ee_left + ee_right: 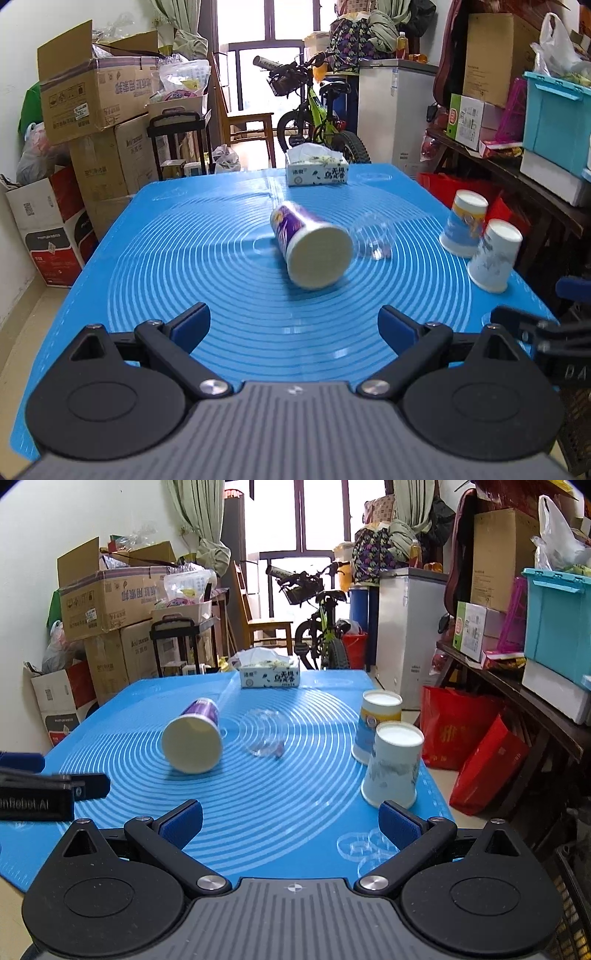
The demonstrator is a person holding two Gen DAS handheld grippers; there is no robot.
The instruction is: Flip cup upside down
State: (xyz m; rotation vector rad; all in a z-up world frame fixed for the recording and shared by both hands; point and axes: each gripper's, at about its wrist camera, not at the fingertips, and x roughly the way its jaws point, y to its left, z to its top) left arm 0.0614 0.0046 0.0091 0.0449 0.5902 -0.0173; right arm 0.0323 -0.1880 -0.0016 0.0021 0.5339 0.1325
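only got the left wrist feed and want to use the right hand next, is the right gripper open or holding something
observer: the right gripper is open, with nothing between its fingers.
operator: whats closest to it
observer: the nearer white cup stands bottom up on the blue mat, just beyond the right fingertip.
operator: anything lying near that finger
observer: yes, a cluster of clear flat rings lies on the mat right beside it.
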